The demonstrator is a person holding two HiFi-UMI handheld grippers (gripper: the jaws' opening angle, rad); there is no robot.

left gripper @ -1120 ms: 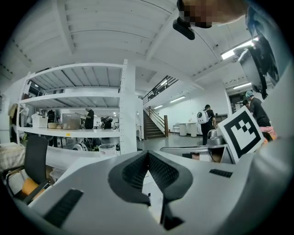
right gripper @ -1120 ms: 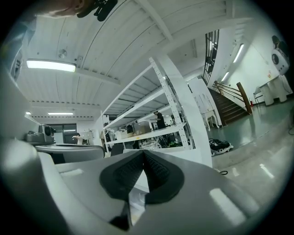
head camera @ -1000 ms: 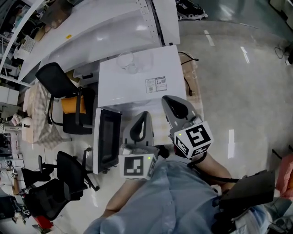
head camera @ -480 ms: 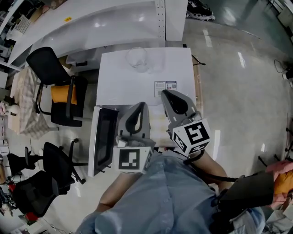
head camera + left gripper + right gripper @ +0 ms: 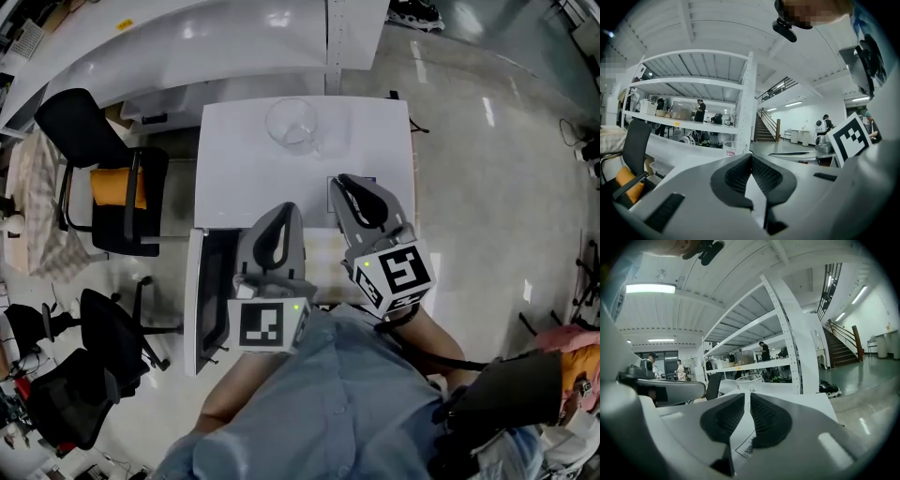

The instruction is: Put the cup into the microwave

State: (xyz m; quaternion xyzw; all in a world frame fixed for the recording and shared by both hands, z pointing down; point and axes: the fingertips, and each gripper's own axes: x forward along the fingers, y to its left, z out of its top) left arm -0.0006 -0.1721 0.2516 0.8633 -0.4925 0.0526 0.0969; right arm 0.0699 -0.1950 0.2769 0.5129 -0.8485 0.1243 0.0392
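Clenched and empty, the left hand-held gripper (image 5: 285, 208) and right hand-held gripper (image 5: 340, 179) have moved nearer the cup (image 5: 292, 125), so grasping it likely comes next.

The cup (image 5: 292, 124) stands on the microwave (image 5: 244, 183), near its far edge. Its door (image 5: 208, 300) hangs open front-left, a chair (image 5: 98, 173) further left.

I am holding my left gripper (image 5: 281, 217) and right gripper (image 5: 345, 186) side by side above the white top (image 5: 244, 169); the clear cup (image 5: 292, 125) is standing near its far edge, well apart; the microwave door (image 5: 208, 300) is hanging open at left; a black chair (image 5: 70, 127) is standing beyond.
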